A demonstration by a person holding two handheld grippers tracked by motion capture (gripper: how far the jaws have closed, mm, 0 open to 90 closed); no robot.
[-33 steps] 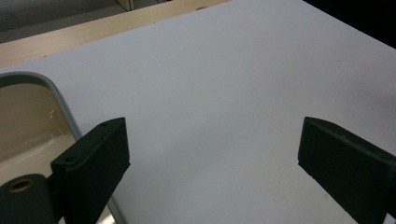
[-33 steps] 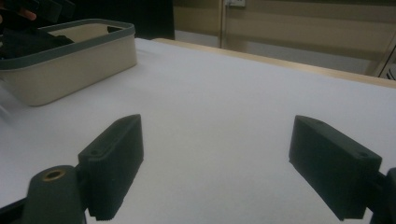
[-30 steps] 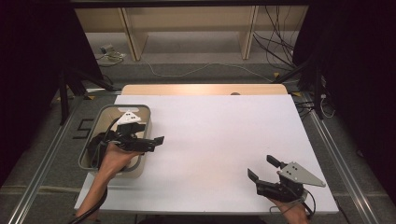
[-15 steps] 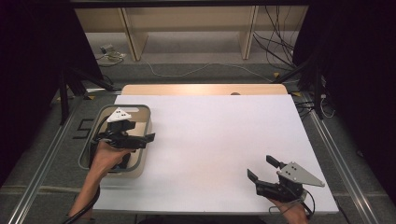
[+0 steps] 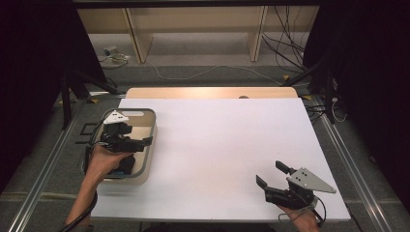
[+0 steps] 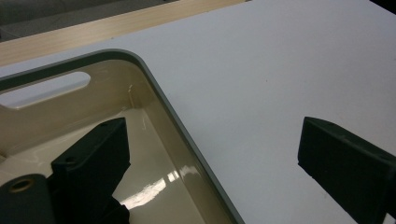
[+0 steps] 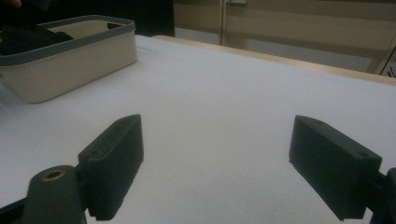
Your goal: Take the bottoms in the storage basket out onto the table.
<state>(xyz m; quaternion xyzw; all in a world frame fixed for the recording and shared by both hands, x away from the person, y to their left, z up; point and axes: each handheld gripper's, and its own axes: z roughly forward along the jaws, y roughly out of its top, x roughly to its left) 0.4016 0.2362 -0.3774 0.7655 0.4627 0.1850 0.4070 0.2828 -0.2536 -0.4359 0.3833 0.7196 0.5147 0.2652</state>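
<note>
A beige bin with a grey rim (image 5: 153, 121) stands at the left side of the white table (image 5: 217, 140). My left gripper (image 5: 141, 138) hovers over the bin, open and holding nothing. In the left gripper view (image 6: 215, 140) one jaw is above the bin's glossy floor and the other above the table, with the rim (image 6: 154, 88) running between them. My right gripper (image 5: 273, 175) is open and holds nothing, low over the table's front right corner. Its own view (image 7: 215, 135) looks across the white table toward the bin (image 7: 70, 70).
A dark shape (image 5: 126, 164) lies in the bin under the left hand; I cannot tell what it is. A wooden strip (image 5: 208, 93) borders the table's far edge. Metal rails (image 5: 348, 164) run along both sides, and cables (image 5: 193, 72) lie on the floor beyond.
My left gripper has drawn back to the left, from reaching over the bin's right rim to more fully above the bin. The right gripper has stayed still.
</note>
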